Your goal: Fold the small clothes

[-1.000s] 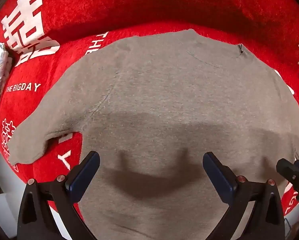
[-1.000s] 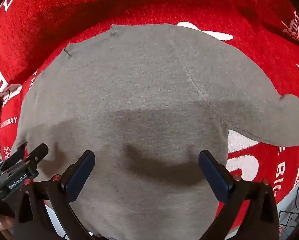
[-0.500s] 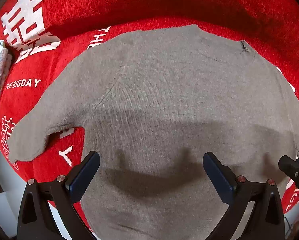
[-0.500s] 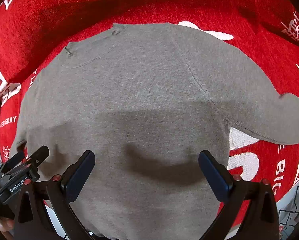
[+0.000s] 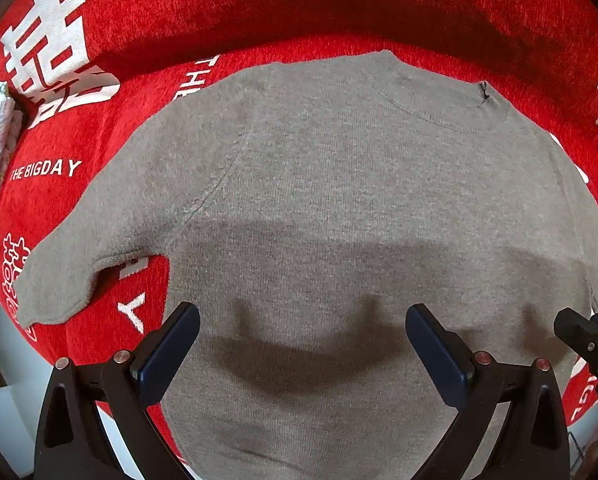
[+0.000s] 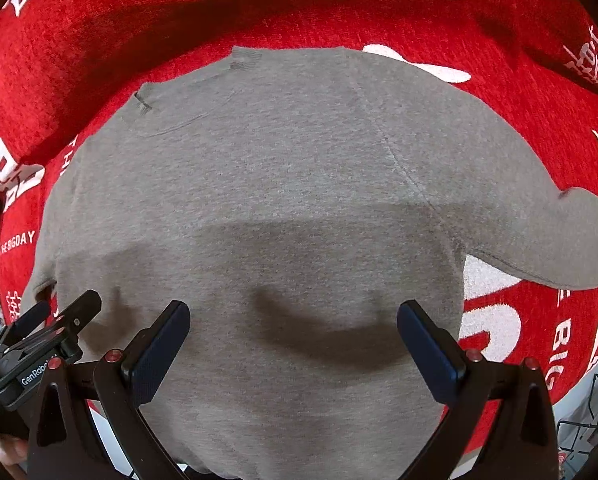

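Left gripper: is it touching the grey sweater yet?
Cannot tell. In the left wrist view the open left gripper overlaps the sweater, its shadow lying close ahead, but no contact or gap shows plainly.

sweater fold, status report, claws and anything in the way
Left claw and right claw open, empty, above hem. Grey sweater flat on red blanket, sleeves out, unfolded. Nothing on it.

One grey sweater (image 5: 339,208) on one red blanket (image 5: 259,12) — two grippers, left gripper (image 5: 303,344) and right gripper (image 6: 295,340).
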`<state>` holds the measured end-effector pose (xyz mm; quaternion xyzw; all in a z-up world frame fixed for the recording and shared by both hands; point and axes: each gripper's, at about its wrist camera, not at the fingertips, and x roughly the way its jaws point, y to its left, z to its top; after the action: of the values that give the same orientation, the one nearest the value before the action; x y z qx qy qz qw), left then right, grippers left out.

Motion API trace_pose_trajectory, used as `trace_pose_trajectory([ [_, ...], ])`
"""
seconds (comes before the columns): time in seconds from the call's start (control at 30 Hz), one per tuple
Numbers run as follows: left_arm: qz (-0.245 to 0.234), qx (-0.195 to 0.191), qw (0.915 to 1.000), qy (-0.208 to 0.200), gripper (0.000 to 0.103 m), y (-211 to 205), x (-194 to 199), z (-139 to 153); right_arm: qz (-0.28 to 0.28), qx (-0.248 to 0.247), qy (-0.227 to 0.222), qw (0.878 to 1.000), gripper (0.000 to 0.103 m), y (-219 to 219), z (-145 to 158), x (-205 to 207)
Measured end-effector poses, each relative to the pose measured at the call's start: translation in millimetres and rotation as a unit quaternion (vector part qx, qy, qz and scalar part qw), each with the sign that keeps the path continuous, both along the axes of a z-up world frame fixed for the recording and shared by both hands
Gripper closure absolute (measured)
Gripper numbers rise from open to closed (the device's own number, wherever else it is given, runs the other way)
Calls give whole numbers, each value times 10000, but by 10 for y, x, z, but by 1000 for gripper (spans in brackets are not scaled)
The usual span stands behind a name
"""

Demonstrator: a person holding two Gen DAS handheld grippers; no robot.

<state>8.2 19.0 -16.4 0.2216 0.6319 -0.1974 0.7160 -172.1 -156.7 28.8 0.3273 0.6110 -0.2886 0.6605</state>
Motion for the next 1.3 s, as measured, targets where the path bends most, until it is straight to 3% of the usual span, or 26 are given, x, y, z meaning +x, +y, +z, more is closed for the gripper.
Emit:
trace_pose_trajectory([
  [1.3,-10,-45,10000,11,0,51,19,45,20,11,-30,10000,0,37,-2,25],
])
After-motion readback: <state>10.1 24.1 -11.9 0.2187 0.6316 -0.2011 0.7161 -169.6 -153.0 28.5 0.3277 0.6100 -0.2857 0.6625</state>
